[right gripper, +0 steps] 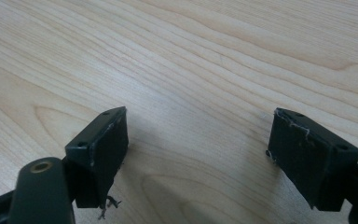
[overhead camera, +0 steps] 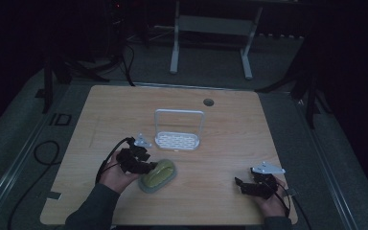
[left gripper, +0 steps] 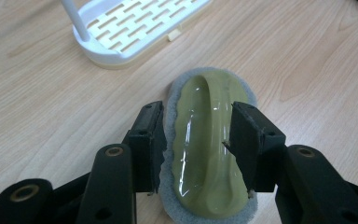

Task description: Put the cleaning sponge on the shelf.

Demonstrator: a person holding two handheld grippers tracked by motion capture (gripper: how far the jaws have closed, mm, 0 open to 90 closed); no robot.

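Nearest the high view's camera, at the near left of the table (overhead camera: 220, 211), the left gripper (overhead camera: 149, 166) straddles a green scrubber (overhead camera: 158, 174) with a grey felt pad beneath it. In the left gripper view the two black jaws stand on either side of the scrubber's (left gripper: 208, 140) raised handle ridge: the right pad lies against or just beside the ridge, the left pad sits at the scrubber's outer edge, and whether they actually press on it cannot be told. Just past the fingertips, up and to their left, stands a white slotted rack (left gripper: 135, 28) with an upright hoop handle, apart from the scrubber. Well off to the right, the right gripper (overhead camera: 242, 184) rests low, its jaws spread wide over bare wood (right gripper: 200, 70). No brand, label or writing can be read anywhere.
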